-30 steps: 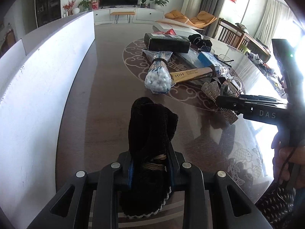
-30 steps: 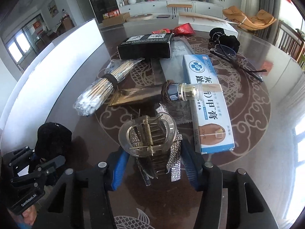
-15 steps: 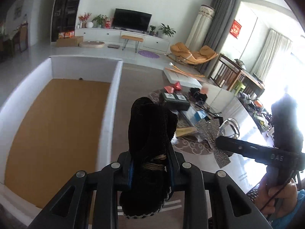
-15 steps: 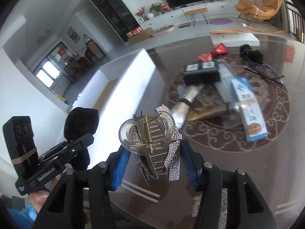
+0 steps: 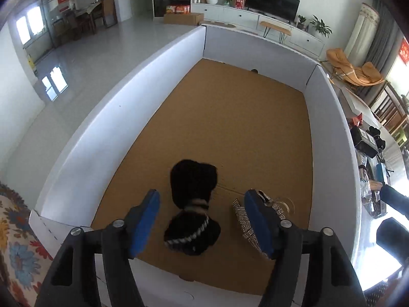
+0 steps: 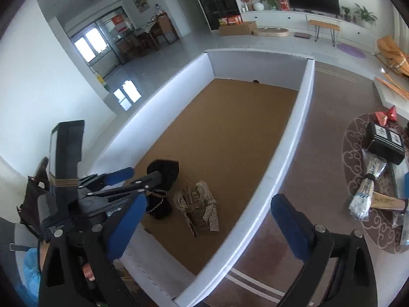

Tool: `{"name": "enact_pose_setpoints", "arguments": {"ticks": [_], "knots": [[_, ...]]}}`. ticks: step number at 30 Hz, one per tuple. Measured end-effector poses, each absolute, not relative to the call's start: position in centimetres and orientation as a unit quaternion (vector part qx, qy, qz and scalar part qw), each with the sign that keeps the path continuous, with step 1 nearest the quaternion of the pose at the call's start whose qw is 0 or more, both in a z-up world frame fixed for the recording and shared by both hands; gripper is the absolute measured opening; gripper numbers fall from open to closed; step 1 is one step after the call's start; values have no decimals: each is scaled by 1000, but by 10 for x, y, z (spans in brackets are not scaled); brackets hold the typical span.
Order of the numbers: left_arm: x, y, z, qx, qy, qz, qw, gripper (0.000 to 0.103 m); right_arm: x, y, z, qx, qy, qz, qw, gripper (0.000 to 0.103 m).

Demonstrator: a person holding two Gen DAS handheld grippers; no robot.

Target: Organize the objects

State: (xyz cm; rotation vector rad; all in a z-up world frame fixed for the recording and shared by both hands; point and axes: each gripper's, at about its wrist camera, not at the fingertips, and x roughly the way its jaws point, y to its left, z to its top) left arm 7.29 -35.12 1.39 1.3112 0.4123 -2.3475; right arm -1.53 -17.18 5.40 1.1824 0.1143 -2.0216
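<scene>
A white-walled box (image 5: 329,140) with a brown cardboard floor fills both views. On the near part of that floor a black fuzzy hair tie (image 5: 193,204) lies free between the fingers of my left gripper (image 5: 200,199), whose jaws are opening and touch nothing. Beside it lies a sparkly hair clip (image 5: 241,217), partly hidden behind the right finger. In the right wrist view the hair clip (image 6: 202,209) lies loose on the box floor (image 6: 230,133) below my right gripper (image 6: 207,204), whose jaws are opening wide and hold nothing. The left gripper (image 6: 143,176) hovers over the hair tie (image 6: 163,171).
On the dark round table to the right of the box lie a black carton (image 6: 386,143), a bundle of cotton swabs (image 6: 363,197), a wooden-handled item (image 6: 386,200) and a red packet (image 6: 386,115). A sleeve (image 5: 393,199) shows at the right edge. The far part of the box floor is bare.
Both grippers rose from the table and swung left over the white box. The left let go of the black hair tie and the right let go of the hair clip; both now lie in the box.
</scene>
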Motion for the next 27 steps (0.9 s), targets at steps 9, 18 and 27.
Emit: {"name": "enact_pose_setpoints", "arguments": {"ticks": [9, 18, 27], "knots": [[51, -266, 72, 373, 147, -909, 114, 79, -10, -25, 38, 376, 23, -898, 226, 103], [28, -103, 66, 393, 101, -912, -53, 93, -34, 102, -37, 429, 32, -899, 83, 103], [4, -36, -24, 471, 49, -879, -51, 93, -42, 137, -68, 475, 7, -879, 46, 103]]}}
